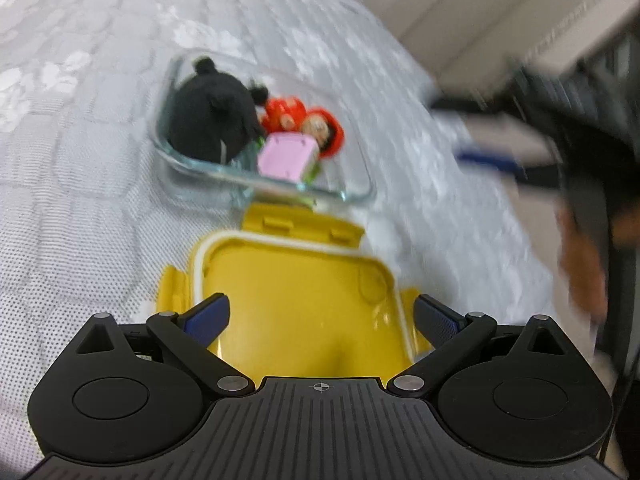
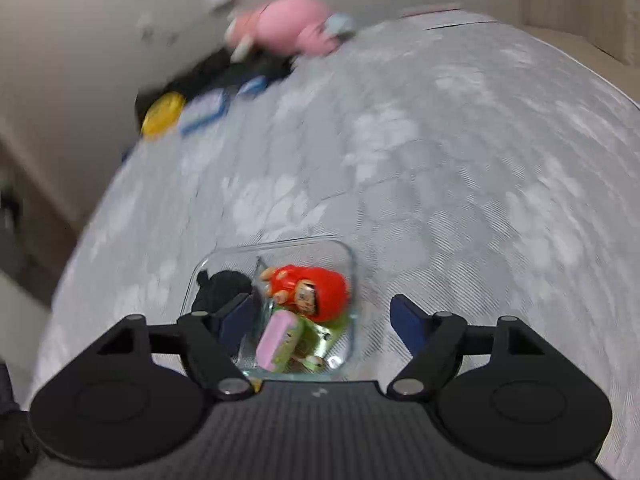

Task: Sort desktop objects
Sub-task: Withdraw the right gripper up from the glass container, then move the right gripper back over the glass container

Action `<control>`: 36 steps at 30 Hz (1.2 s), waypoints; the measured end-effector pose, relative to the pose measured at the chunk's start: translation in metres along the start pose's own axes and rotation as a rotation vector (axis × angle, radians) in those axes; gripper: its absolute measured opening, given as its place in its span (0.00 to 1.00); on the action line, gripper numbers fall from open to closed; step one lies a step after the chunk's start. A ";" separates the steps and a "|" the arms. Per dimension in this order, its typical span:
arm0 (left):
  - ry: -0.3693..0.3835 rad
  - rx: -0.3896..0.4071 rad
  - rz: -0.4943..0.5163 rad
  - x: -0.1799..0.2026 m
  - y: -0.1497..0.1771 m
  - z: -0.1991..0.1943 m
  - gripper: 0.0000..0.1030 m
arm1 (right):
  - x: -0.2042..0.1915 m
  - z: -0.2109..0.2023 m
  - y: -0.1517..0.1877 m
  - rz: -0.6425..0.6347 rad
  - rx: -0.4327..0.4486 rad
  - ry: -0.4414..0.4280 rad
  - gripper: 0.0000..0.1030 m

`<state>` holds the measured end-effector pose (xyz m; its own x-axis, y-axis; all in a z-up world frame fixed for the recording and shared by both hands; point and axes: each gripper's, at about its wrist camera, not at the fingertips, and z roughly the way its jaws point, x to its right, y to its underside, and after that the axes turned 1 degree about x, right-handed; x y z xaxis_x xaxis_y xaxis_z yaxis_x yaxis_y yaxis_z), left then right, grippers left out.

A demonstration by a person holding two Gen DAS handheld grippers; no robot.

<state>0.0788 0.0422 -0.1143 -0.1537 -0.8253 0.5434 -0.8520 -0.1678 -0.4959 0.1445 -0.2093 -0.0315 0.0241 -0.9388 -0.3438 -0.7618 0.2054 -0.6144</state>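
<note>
The clear glass container point(image 1: 352, 194) sits on the bench point(image 1: 100, 168), which wears a grey patterned cloth. Inside are a black plush toy point(image 1: 212, 120) at the left, a red figure point(image 1: 320, 128) to the right of it, and a pink block point(image 1: 285, 158) at the near wall. Just this side of the container lies the yellow lid point(image 1: 296, 280), underside up with its white seal showing. The left hand-held gripper point(image 1: 320, 316) has its blue pads either side of the lid; whether they press on it cannot be told. From the right wrist view, the right hand-held gripper point(image 2: 324, 320) hovers over the container, fingers spread wide, nothing held. Far off at the bench's edge, blurred, sit a pink soft toy point(image 2: 288, 24) and a yellow disc point(image 2: 162, 118).
</note>
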 end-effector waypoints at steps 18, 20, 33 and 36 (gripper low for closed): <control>-0.413 -0.113 0.107 0.072 0.009 -0.054 0.99 | 0.073 0.020 0.070 0.216 -0.144 0.104 0.67; -0.421 -0.145 0.135 0.076 0.013 -0.052 0.99 | 0.072 0.031 0.072 0.203 -0.214 0.104 0.67; -0.439 -0.179 0.121 0.066 0.021 -0.049 0.99 | 0.052 0.040 0.077 0.107 -0.231 -0.025 0.74; -0.450 -0.162 0.124 0.059 0.021 -0.051 0.99 | 0.048 0.030 0.072 0.104 -0.142 0.013 0.57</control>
<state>0.0261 0.0173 -0.0577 -0.0579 -0.9907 0.1231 -0.9132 0.0027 -0.4075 0.1099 -0.2312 -0.1135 -0.0670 -0.9183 -0.3902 -0.8435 0.2610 -0.4694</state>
